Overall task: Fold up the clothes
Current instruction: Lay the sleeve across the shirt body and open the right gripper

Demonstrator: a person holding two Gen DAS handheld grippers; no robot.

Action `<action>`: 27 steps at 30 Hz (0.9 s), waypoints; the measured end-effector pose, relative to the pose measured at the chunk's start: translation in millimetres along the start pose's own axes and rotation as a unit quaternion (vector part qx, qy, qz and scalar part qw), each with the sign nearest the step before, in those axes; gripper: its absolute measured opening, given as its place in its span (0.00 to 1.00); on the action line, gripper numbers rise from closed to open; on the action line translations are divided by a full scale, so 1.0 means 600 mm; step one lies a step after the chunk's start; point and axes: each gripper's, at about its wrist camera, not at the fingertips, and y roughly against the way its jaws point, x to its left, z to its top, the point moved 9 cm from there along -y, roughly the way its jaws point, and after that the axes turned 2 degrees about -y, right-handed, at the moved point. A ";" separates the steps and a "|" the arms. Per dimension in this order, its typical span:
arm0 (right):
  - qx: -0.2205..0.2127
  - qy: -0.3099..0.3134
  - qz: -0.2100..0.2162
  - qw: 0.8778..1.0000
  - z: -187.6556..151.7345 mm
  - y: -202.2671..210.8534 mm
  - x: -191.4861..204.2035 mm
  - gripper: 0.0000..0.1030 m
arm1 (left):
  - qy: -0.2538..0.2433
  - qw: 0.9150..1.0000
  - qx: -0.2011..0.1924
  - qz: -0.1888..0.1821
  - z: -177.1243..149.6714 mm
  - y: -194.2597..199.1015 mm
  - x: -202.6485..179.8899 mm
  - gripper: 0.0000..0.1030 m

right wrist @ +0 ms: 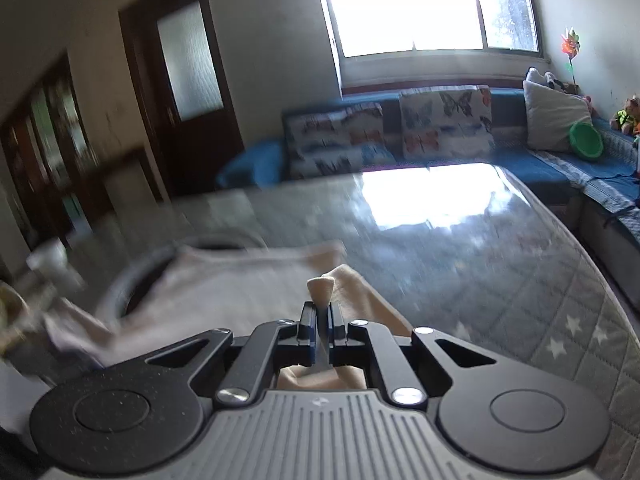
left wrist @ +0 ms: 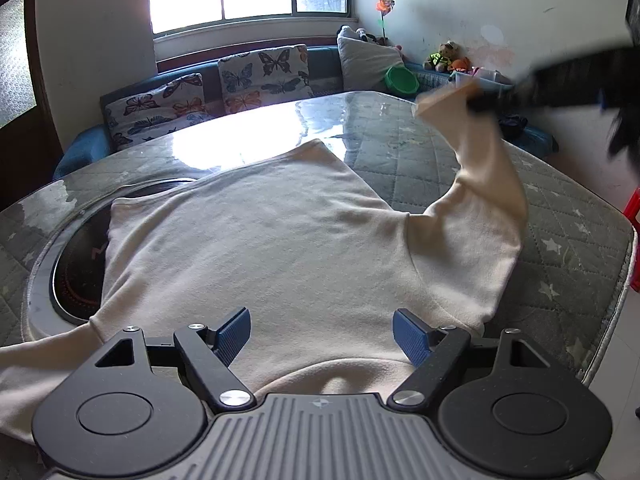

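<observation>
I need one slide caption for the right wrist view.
Right claw shut on a cream garment sleeve above the quilted table.

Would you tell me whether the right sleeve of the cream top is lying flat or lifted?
Lifted. The right gripper is shut on the sleeve cuff, holding it raised above the table, while the top's body lies spread flat.

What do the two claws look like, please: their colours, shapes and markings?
Both share one design. The left claw has black angular linkage arms with silver screws, round black discs at each side, a grey ribbed base with a small round mark, and blue ribbed pads. The right claw looks the same, black with blue pads. No cables or sleeves are visible.
</observation>
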 end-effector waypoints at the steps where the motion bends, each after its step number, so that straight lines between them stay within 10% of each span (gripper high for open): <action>1: -0.009 -0.001 0.007 1.000 0.013 0.010 0.007 0.04 | 0.001 1.000 0.000 0.001 0.000 0.001 0.003 0.78; 8: -0.047 0.013 0.066 0.997 0.082 0.040 0.092 0.04 | 0.013 1.000 -0.007 0.005 -0.011 0.016 0.019 0.78; 27: 0.073 0.059 0.181 0.979 -0.024 -0.124 0.302 0.10 | 0.073 0.996 -0.006 0.050 -0.059 0.057 0.113 0.79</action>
